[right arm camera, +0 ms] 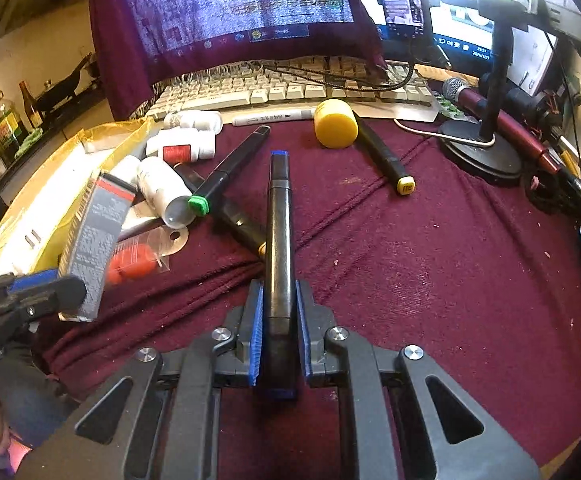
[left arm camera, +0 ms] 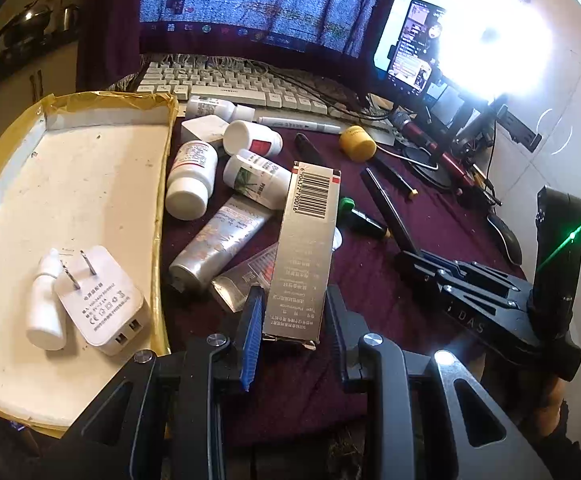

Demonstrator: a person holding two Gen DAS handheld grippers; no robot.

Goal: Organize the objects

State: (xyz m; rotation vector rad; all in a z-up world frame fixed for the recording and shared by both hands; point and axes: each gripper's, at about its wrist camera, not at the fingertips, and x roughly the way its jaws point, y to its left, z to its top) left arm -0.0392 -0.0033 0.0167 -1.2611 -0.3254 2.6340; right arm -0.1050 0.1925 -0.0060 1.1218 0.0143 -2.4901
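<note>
Two loads at once: our left gripper (left arm camera: 294,320) clamps the silver carton (left arm camera: 306,248) low, so it may tip; our right gripper (right arm camera: 280,320) pinches a blue-capped marker (right arm camera: 279,236) that could swivel.

A maroon cloth (right arm camera: 430,248) covers the desk and drapes the monitor (left arm camera: 258,0) behind a white keyboard (right arm camera: 290,88). A glaring lamp (left arm camera: 494,36) shines at right. A dim counter (right arm camera: 6,132) with bottles stands left.

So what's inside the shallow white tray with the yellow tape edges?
Inside the shallow white tray: a white two-prong USB charger, prongs up, and a small white dropper bottle beside it, touching. The nearest corner is covered by the left gripper.
</note>
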